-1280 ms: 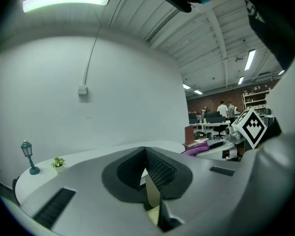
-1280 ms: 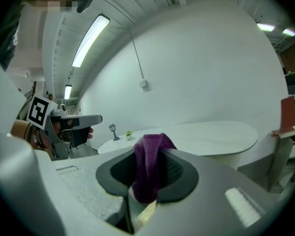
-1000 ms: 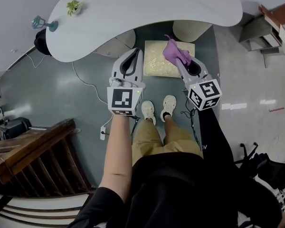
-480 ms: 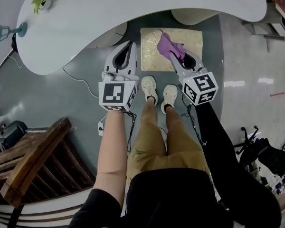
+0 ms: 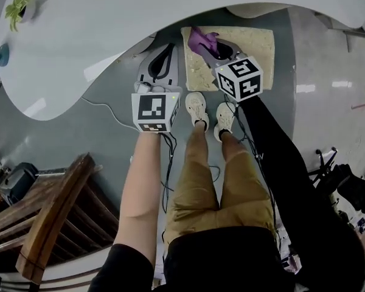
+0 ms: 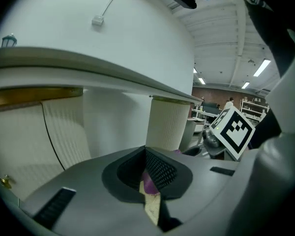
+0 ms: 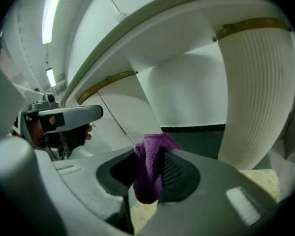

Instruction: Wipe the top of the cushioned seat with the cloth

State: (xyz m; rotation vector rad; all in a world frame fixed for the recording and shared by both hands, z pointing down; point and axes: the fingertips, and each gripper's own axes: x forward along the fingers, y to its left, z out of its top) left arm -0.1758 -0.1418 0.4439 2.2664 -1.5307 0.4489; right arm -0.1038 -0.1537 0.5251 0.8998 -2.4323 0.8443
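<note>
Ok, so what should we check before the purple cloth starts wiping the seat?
1. Cloth pinched tight in the right gripper: ok.
2. Cloth above the cushioned seat: ok, over its left part in the head view.
3. Cloth touching the seat top: cannot tell.
4. Left gripper out of the way: ok, it is beside the seat with its jaws together and holds nothing.
5. Shoes off the seat top: ok, they stand on the floor at its near edge.
6. Room under the white table for the far side: cannot tell.
</note>
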